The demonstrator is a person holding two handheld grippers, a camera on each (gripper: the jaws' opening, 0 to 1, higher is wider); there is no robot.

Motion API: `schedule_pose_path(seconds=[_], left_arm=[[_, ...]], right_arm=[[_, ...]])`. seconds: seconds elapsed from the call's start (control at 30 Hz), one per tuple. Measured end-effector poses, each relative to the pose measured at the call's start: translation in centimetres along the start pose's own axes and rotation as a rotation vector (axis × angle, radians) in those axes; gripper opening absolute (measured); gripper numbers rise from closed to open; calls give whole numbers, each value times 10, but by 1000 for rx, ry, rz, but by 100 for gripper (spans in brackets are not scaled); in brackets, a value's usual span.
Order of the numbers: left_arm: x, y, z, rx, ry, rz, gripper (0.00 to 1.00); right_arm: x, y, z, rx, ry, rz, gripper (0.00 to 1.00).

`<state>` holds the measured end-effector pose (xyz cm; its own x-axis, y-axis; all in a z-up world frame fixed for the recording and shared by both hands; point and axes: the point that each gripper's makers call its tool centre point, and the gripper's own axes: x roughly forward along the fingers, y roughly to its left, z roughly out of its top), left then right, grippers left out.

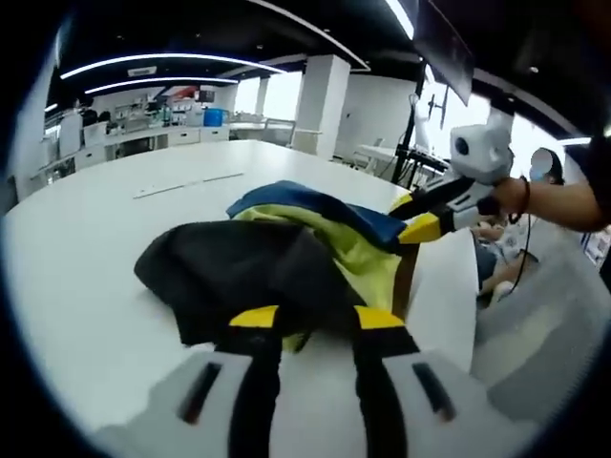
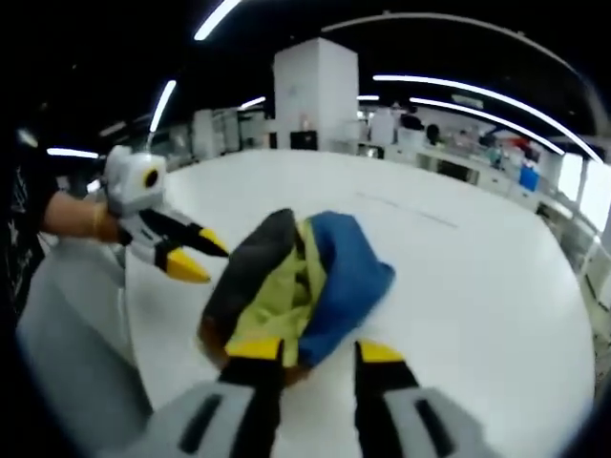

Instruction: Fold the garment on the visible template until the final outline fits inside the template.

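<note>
The garment (image 1: 286, 253) sits bunched in a soft, rumpled heap of black, yellow-green and blue cloth on the smooth white table (image 1: 115, 239), close to its near edge. The left gripper (image 1: 315, 320) has its yellow-tipped jaws spread apart right at the black fold with nothing pinched that I can make out, and the right gripper (image 2: 310, 353) likewise stands parted at the blue and yellow-green end. No containers here, just a faint strip (image 1: 186, 183) lying further across the tabletop.

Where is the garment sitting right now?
The garment lies bunched on the white table near its edge, between the two claws: the left claw at one end, the right claw at the opposite end.
</note>
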<state>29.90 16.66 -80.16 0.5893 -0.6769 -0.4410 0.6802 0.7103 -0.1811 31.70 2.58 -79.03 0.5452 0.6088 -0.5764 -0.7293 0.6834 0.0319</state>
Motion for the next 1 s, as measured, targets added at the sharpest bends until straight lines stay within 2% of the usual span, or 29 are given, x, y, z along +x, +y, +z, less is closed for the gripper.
schedule_pose_path(seconds=[0.1, 0.27, 0.37, 0.6, 0.7, 0.97, 1.0], left_arm=[[4, 0, -5, -8, 15, 0, 25], [7, -2, -11, -47, 24, -4, 19], [9, -6, -9, -64, 18, -9, 17], [12, -13, -2, -80, 0, -30, 0], [11, -14, -1, -71, 1, -40, 0], [-8, -16, 19, -67, -49, -42, 0], [-12, -15, 23, -86, -63, -38, 0]], right_arm=[[2, -1, -1, 5, 3, 2, 19], [2, -1, -2, 15, 5, -1, 5], [2, -1, -3, 12, 10, -7, 4], [1, -1, 1, 28, -8, -12, 0], [1, 0, 3, 19, -12, -10, 0], [-6, 1, 12, 16, -36, -15, 0], [-7, 1, 13, 12, -36, -15, 0]])
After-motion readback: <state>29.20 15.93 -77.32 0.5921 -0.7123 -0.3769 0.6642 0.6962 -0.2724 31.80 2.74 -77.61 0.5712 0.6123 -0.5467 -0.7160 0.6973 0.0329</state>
